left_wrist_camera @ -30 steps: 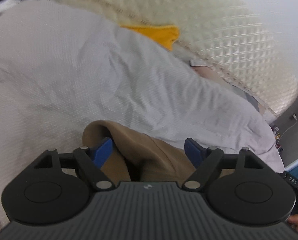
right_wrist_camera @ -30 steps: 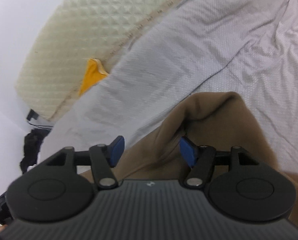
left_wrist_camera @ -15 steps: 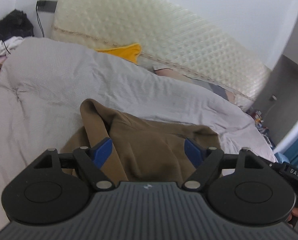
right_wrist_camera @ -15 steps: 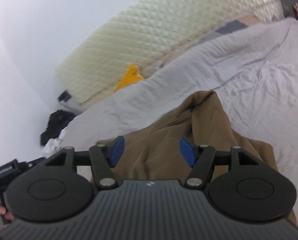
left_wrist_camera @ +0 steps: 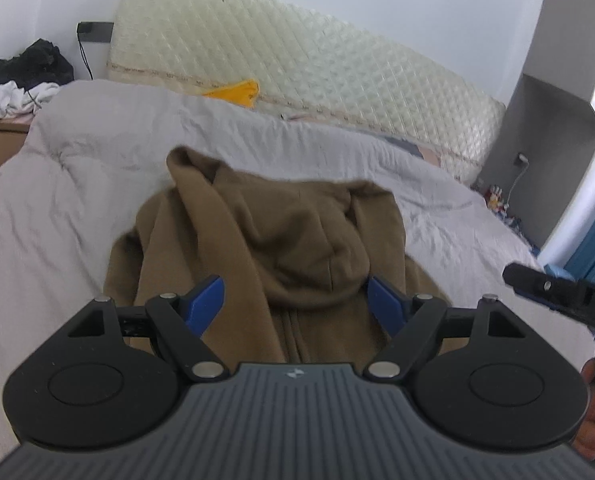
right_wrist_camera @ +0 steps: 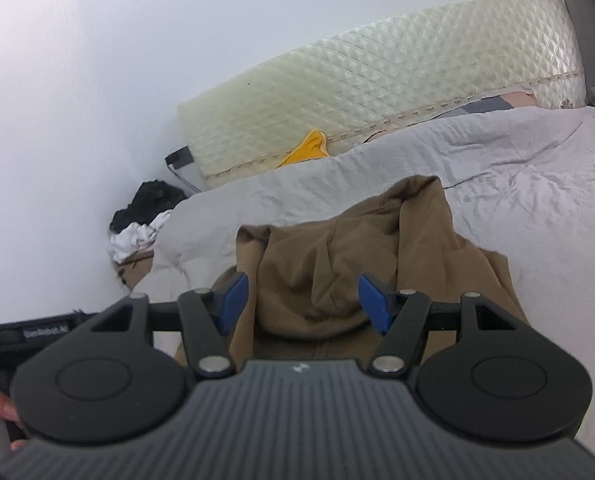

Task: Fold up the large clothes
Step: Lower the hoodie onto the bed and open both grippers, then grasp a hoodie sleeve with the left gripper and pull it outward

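Compared with a second ago, both of my grippers have backed away from the brown hooded jacket point(left_wrist_camera: 281, 240). Before, its fabric filled the space at my fingertips; the whole hood and zip front are now in view ahead of me, lying on the grey bedspread point(left_wrist_camera: 69, 200).

Left gripper point(left_wrist_camera: 295, 300): jaws stand wide apart, blue pads clear of the cloth, nothing held. To its left, the bedspread runs out to a rumpled edge beside a pile of black and white clothes point(left_wrist_camera: 21, 80); this side offers broad bare cover. The hood's raised corner points towards the cream quilted mattress point(left_wrist_camera: 317, 72) leaning on the wall, with a yellow cloth point(left_wrist_camera: 237, 92) at its foot.

Right gripper point(right_wrist_camera: 301, 300): jaws parted, narrower than the left's, nothing between the pads. To its right, the bedspread point(right_wrist_camera: 537, 184) extends flat and wrinkled, giving open room along the jacket's point(right_wrist_camera: 337, 256) right edge.
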`<state>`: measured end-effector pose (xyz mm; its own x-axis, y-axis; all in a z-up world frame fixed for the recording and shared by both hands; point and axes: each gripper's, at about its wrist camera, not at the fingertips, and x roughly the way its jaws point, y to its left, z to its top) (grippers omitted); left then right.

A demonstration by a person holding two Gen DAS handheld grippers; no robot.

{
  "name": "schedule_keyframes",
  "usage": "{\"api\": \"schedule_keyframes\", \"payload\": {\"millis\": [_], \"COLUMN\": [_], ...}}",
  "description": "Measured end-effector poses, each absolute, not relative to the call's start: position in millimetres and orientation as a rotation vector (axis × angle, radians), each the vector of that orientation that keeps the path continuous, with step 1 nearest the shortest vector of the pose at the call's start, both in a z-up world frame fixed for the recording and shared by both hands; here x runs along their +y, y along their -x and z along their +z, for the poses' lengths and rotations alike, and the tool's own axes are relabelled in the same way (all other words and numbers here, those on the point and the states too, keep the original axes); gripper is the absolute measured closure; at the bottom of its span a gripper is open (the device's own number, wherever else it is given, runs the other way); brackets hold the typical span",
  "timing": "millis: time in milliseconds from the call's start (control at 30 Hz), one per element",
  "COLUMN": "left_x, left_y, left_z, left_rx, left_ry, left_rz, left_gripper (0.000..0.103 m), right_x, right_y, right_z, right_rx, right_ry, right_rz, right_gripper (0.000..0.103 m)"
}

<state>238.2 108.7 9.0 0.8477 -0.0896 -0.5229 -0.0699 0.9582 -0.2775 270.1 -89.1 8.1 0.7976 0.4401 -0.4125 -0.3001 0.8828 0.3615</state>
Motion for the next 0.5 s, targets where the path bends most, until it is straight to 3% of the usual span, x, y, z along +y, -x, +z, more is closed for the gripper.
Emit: {"api": "schedule_keyframes", "payload": {"millis": [500], "left_x": [84.1], "left_y": [-208.8], "left_z": [-83.2], "left_rx": [0.66], "left_ry": [0.252], "left_rz": [0.08], "left_gripper": [0.02], "right_x": [-104.7], "right_y": [-243.6], "right_z": [-81.8], "right_rx": [0.594], "right_ry": [-0.233], "right_rz": [0.337], "right_gripper": [0.038]}}
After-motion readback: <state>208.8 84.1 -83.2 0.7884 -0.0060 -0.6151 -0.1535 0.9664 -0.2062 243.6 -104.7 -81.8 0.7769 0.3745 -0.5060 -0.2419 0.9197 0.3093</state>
